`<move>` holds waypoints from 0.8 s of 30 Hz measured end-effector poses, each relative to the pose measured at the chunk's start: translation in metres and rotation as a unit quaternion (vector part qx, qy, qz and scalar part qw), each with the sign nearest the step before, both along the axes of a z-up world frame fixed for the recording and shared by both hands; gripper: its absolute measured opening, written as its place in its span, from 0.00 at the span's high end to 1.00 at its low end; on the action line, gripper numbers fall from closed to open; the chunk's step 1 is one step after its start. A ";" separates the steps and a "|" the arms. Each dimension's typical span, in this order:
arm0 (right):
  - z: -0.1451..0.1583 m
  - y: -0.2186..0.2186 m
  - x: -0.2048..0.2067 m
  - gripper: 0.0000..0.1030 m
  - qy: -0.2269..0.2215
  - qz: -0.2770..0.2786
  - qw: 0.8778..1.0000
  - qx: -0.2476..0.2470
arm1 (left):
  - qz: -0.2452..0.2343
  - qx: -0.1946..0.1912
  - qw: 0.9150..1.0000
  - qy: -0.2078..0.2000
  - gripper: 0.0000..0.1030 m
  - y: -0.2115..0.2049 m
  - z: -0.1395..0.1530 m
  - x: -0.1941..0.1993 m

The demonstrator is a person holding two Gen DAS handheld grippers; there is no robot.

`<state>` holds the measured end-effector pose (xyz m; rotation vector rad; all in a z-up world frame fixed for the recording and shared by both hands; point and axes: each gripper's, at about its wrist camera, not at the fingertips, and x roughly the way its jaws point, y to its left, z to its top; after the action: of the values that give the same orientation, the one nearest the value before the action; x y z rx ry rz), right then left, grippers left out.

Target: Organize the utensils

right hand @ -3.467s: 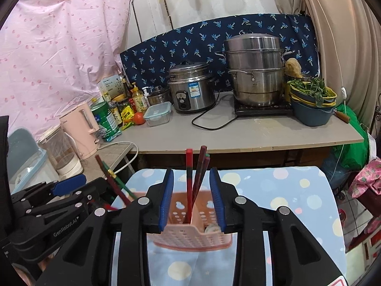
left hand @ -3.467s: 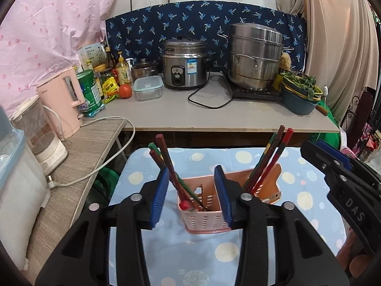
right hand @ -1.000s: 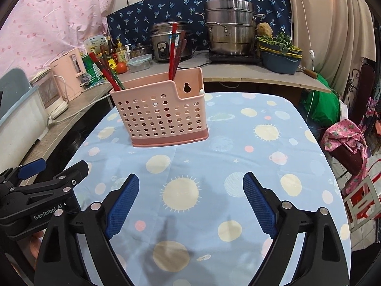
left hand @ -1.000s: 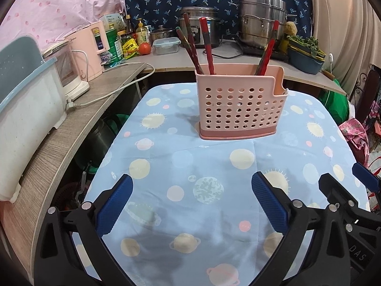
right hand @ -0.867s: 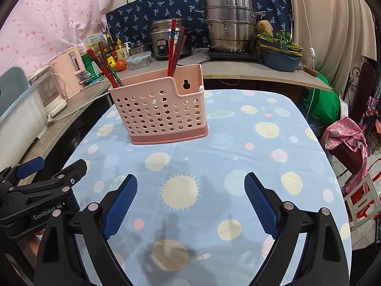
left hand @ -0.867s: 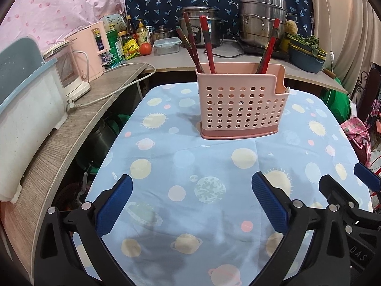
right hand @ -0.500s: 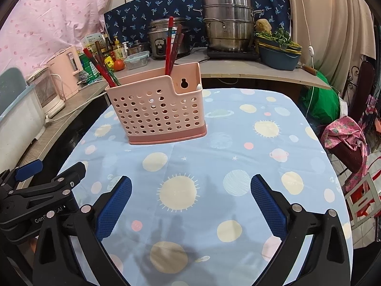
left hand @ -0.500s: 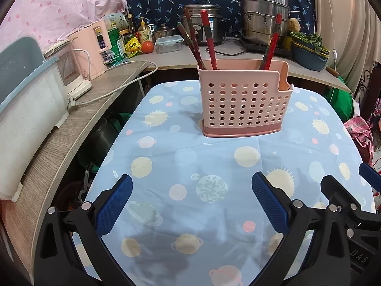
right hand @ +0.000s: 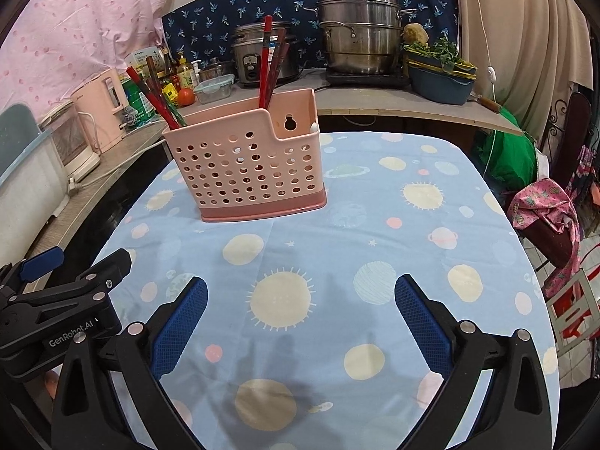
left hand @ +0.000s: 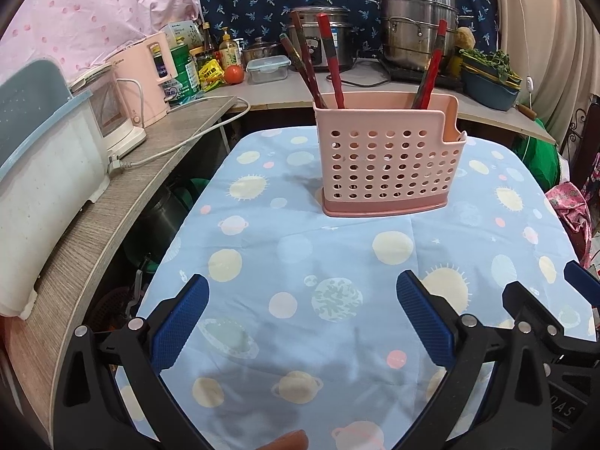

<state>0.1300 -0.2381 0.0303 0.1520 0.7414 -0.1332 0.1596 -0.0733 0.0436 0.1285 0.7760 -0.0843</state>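
From both wrist cameras I see the pink utensil caddy [left hand: 388,165] standing upright mid-table, chopsticks [left hand: 330,62] poking from both ends, well ahead of my left gripper [left hand: 302,326] and right gripper [right hand: 300,322], fingers spread wide and empty, neither clearly nearer

A matt pink plastic caddy [left hand: 390,161], punched with round holes, is standing on a smooth printed cloth [left hand: 337,262]. Glossy lacquered chopsticks [left hand: 330,63] are sticking out of it. At the upper right, a shiny metal steamer [right hand: 360,30] is gleaming; the worktop [left hand: 112,195] at left is showing rough wood grain.
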 end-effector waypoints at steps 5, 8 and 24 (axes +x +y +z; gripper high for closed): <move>0.000 0.000 0.002 0.06 0.002 0.002 1.000 -0.001 | 0.003 0.000 1.000 0.003 0.07 0.001 -0.002 0.001; 0.000 0.001 0.002 0.06 0.003 0.002 1.000 -0.002 | 0.004 0.001 1.000 0.004 0.07 0.001 -0.002 0.001; 0.000 0.002 0.004 0.06 0.005 0.006 1.000 -0.005 | 0.006 0.003 1.000 0.004 0.07 0.000 -0.002 0.002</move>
<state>0.1341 -0.2365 0.0301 0.1380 0.7514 -0.1269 0.1614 -0.0731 0.0418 0.1295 0.7857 -0.0701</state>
